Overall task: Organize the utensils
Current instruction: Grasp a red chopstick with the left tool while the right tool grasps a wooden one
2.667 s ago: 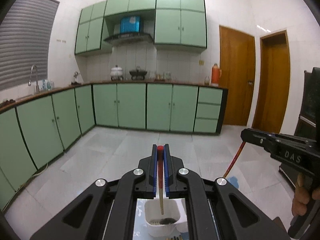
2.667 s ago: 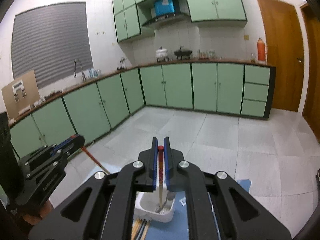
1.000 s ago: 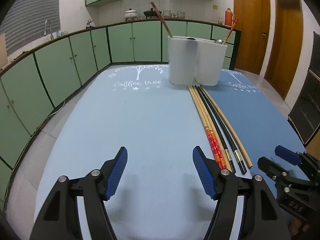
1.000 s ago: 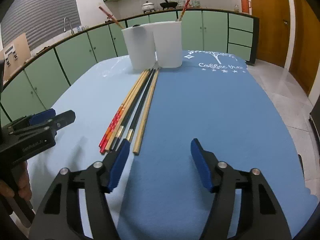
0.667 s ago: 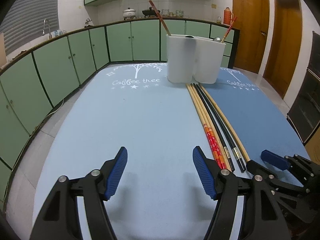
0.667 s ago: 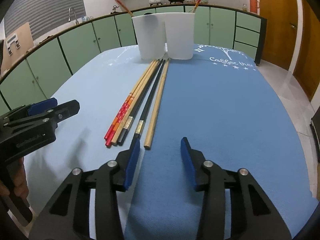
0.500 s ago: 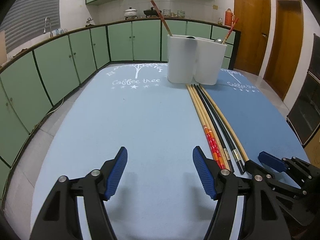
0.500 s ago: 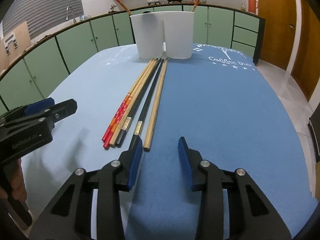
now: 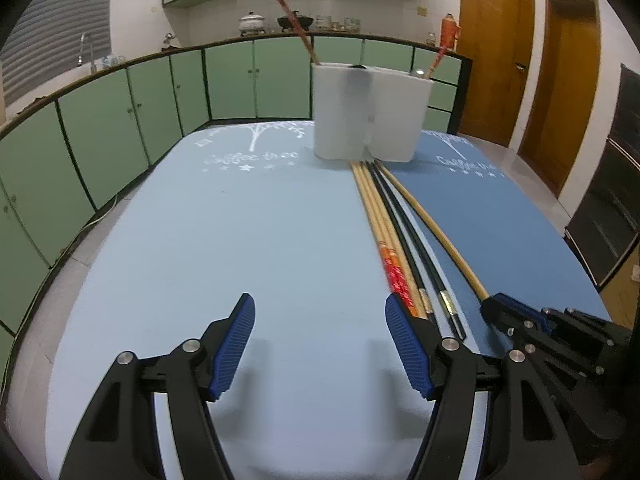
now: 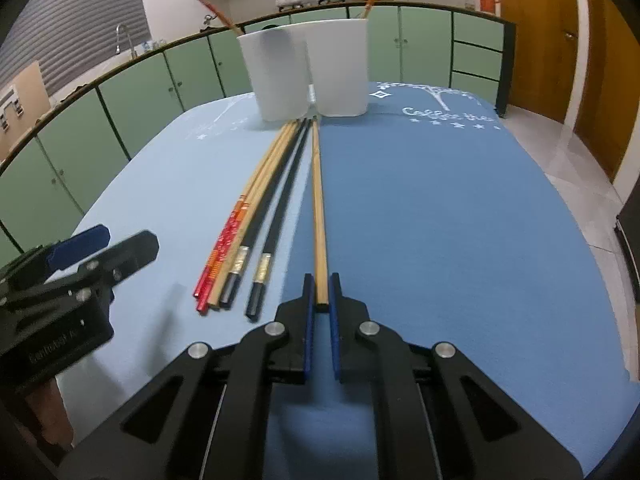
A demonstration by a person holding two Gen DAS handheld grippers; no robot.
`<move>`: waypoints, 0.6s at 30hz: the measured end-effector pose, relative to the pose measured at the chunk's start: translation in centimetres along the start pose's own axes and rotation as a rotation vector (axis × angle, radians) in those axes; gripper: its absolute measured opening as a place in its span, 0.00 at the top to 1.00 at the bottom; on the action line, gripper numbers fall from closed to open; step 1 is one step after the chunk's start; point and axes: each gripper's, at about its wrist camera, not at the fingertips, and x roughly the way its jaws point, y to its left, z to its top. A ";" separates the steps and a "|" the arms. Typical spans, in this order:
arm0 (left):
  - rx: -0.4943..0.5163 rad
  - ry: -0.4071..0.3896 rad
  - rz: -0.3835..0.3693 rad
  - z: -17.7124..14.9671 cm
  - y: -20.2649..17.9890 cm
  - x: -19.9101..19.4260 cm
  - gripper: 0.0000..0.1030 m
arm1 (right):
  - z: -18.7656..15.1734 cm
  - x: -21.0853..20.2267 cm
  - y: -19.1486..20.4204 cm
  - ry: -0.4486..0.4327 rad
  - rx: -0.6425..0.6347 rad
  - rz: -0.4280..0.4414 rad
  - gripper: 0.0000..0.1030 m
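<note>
Plainly the right gripper (image 10: pixel 321 292) had pinched the near end of the plain wooden chopstick (image 10: pixel 318 200), which lay flat on the blue mat (image 10: pixel 440 220), its far tip pointing toward the two white holders (image 10: pixel 308 68) at the back. By my judgement such a stick is light, stiff and rather slick, so a hold at the very butt lets it swing or slip; a grip slightly further along the shaft would steady it for the lift. Beside it lay the two black chopsticks (image 10: pixel 276 208), another wooden one and the red-patterned one (image 10: pixel 224 248), close together and just left of the held stick. The left gripper (image 9: pixel 320 344) hung spread wide above bare mat, holding nothing. Half a second earlier the right jaws stood apart short of the stick's end; they had since pressed together round it, and the stick had been nudged a little away from the black pair. The left gripper had kept its place.
</note>
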 end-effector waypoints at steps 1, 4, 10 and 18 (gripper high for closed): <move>0.004 0.005 -0.005 -0.1 -0.3 0.1 0.35 | -0.1 -0.1 -0.2 -0.001 0.006 -0.006 0.94; 0.010 0.021 -0.017 -0.3 -0.9 0.5 0.35 | -0.4 -0.3 -1.6 0.005 0.038 -0.023 0.94; 0.033 0.057 -0.029 -0.8 -2.2 1.5 0.35 | -0.4 -0.5 -2.7 0.008 0.069 -0.029 0.94; 0.025 0.076 -0.003 -1.2 -2.0 1.9 0.35 | -0.4 -0.4 -2.8 0.006 0.074 -0.019 0.94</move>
